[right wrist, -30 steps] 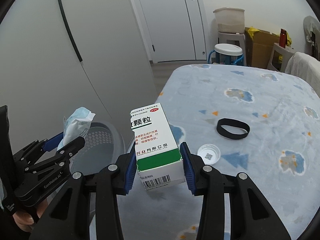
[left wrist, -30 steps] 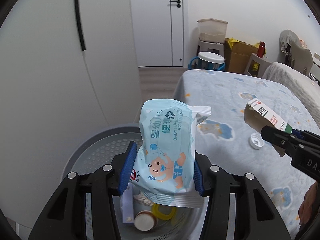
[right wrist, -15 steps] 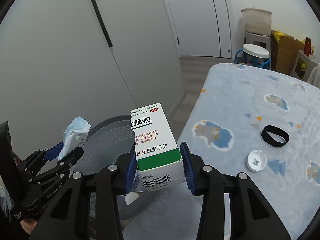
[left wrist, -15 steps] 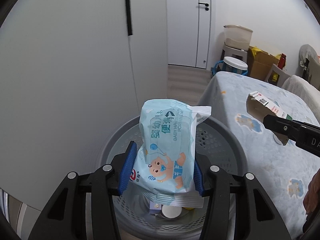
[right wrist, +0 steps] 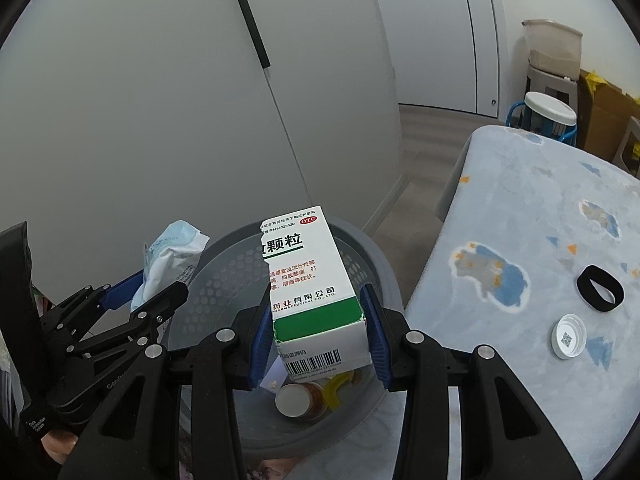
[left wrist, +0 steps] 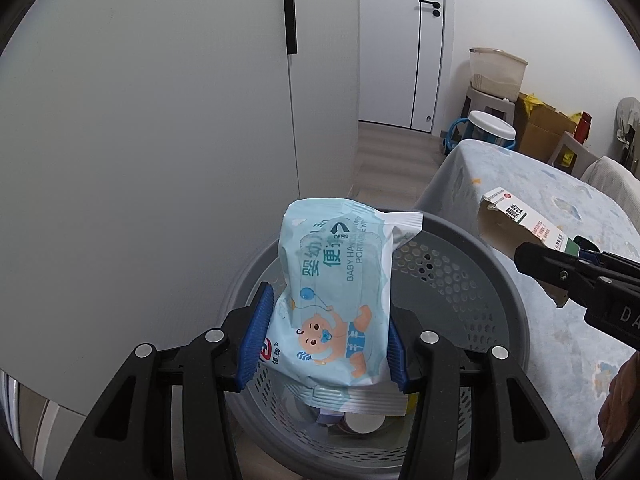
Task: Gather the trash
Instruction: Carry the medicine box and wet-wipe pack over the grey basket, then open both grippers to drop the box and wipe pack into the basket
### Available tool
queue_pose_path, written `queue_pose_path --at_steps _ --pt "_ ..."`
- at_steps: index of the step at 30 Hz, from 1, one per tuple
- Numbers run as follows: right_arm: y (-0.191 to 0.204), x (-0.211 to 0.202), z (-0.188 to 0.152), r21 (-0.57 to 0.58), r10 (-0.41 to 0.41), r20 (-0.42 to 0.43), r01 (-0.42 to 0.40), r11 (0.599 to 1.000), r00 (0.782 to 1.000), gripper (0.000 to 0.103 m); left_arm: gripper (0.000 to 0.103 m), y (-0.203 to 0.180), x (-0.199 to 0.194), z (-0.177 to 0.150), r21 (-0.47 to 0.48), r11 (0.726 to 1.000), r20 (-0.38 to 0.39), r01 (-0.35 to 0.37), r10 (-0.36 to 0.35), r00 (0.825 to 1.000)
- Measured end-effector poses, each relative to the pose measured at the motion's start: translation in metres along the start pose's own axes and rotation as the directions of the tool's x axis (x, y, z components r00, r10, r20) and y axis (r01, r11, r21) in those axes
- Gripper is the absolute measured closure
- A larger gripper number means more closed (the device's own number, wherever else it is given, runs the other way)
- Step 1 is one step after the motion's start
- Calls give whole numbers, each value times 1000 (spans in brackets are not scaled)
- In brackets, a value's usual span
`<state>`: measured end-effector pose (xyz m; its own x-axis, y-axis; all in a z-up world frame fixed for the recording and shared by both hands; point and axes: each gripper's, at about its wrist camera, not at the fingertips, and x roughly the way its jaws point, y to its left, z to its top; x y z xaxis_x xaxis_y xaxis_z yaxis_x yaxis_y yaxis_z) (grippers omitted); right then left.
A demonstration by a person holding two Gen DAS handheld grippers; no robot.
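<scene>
My left gripper [left wrist: 322, 340] is shut on a light blue baby wipes pack [left wrist: 340, 292] and holds it above the grey perforated trash basket [left wrist: 460, 276]. My right gripper [right wrist: 318, 328] is shut on a torn white and green medicine box [right wrist: 312, 280], also above the basket [right wrist: 224, 276]. The box shows at the right of the left wrist view [left wrist: 520, 224]. The wipes pack shows at the left of the right wrist view [right wrist: 168, 260]. Trash lies in the basket bottom, including a small white-capped bottle [right wrist: 296, 400].
A table with a blue patterned cloth [right wrist: 520, 240] stands right of the basket, with a black band [right wrist: 600, 294] and a white cap [right wrist: 569, 337] on it. A white cabinet wall [left wrist: 160, 140] is behind the basket. Stools, bins and boxes [left wrist: 496, 92] stand far back.
Both grippers have moved left from over the table to above the basket, still holding the wipes pack and the box.
</scene>
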<state>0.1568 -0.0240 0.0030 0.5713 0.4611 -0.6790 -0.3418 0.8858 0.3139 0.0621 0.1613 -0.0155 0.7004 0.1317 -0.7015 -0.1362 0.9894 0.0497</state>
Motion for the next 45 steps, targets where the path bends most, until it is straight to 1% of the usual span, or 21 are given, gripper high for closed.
queue_pose_path --at_steps 11,19,21,23,24,25,26,38,45 --pt "-3 16 -6 -2 19 -38 -19 1000 999 62 54 -3 19 6 -8 1000 -41 -12 12 999" --pt "1 14 -7 -16 17 -25 -17 1000 1000 62 53 -5 22 8 -8 1000 -40 -16 15 999" --pt "3 13 -7 -20 13 -18 -13 1000 1000 62 51 -5 21 8 -9 1000 -40 -20 19 999" --pt "3 11 -7 -20 11 -9 -11 1000 1000 62 43 -6 20 8 -11 1000 -34 -29 28 999" --pt "3 11 -7 -19 10 -8 -11 1000 1000 62 40 -6 20 8 -10 999 -31 -39 39 999" --pt "3 10 -7 -19 10 -7 -10 1000 1000 62 35 -7 19 7 -10 999 -28 -45 45 999" --pt "2 10 -6 -17 9 -7 -9 1000 1000 61 34 -7 18 6 -11 999 -24 -47 47 999" --pt "1 10 -6 -18 7 -4 -7 1000 1000 56 33 -7 19 5 -20 998 -24 -52 52 998" --pt "-1 8 -7 -15 5 0 -5 1000 1000 56 33 -7 18 5 -19 999 -22 -51 51 998"
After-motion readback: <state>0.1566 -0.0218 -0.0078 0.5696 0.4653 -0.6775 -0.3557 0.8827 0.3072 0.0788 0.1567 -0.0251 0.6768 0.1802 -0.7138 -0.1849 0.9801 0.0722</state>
